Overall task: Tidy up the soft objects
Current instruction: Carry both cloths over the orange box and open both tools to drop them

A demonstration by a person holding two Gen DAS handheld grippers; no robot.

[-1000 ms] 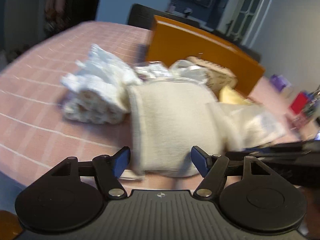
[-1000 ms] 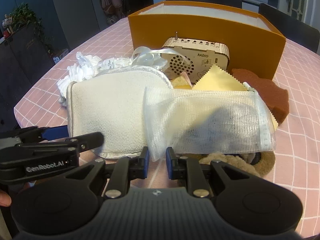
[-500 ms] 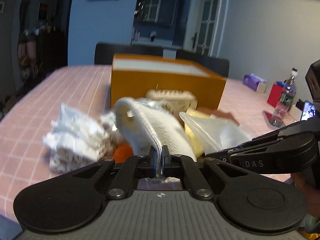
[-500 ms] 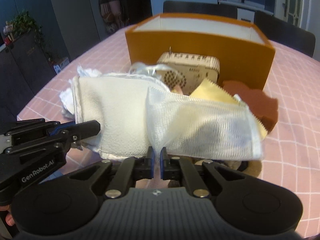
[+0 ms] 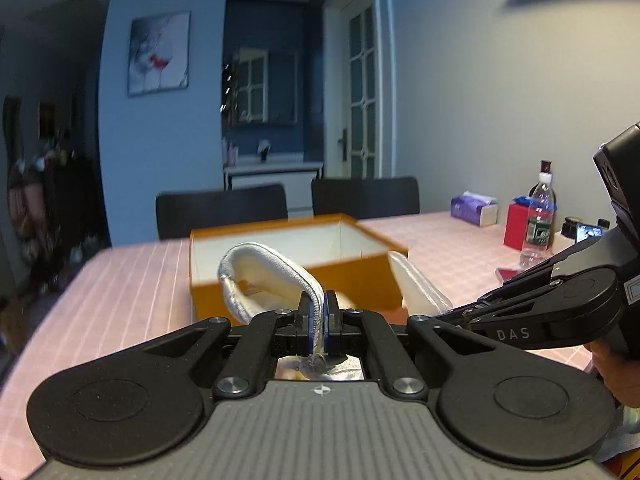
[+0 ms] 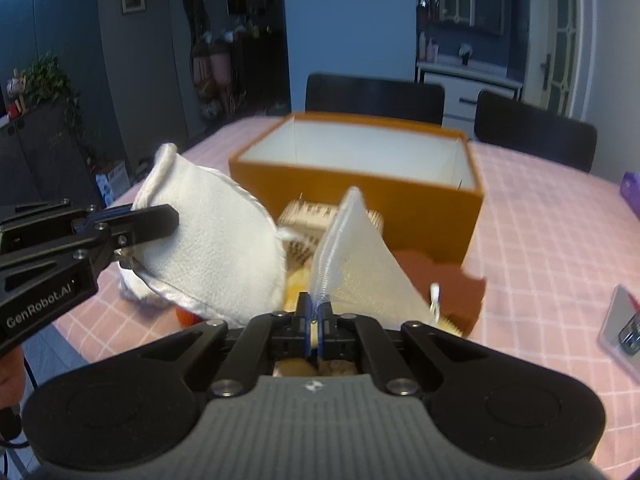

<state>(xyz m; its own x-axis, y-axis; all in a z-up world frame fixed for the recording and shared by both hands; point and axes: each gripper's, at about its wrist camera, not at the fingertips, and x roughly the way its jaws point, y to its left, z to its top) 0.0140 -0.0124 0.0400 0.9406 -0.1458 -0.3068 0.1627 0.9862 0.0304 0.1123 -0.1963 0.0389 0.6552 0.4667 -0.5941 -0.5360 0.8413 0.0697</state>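
Note:
My left gripper (image 5: 318,312) is shut on the edge of a cream padded cloth (image 5: 260,276) and holds it in the air in front of the open orange box (image 5: 360,280). The cloth also shows in the right wrist view (image 6: 212,248), with the left gripper (image 6: 120,236) at its left edge. My right gripper (image 6: 315,320) is shut on a white mesh bag (image 6: 360,268), lifted above the pile. The mesh bag shows in the left wrist view (image 5: 420,288), right of the cloth. The orange box (image 6: 360,184) stands behind, open and empty inside.
Below the lifted items lie a wooden radio (image 6: 304,220), a brown sponge piece (image 6: 452,280) and a yellow item (image 6: 296,284) on the pink checked table (image 6: 540,240). A bottle (image 5: 538,220), red box (image 5: 518,226) and tissue box (image 5: 474,210) stand far right. A phone (image 6: 624,324) lies at right.
Both grippers closed on their items and lifted them off the pile toward the orange box. The left gripper was open a second ago and is now shut on the cloth.

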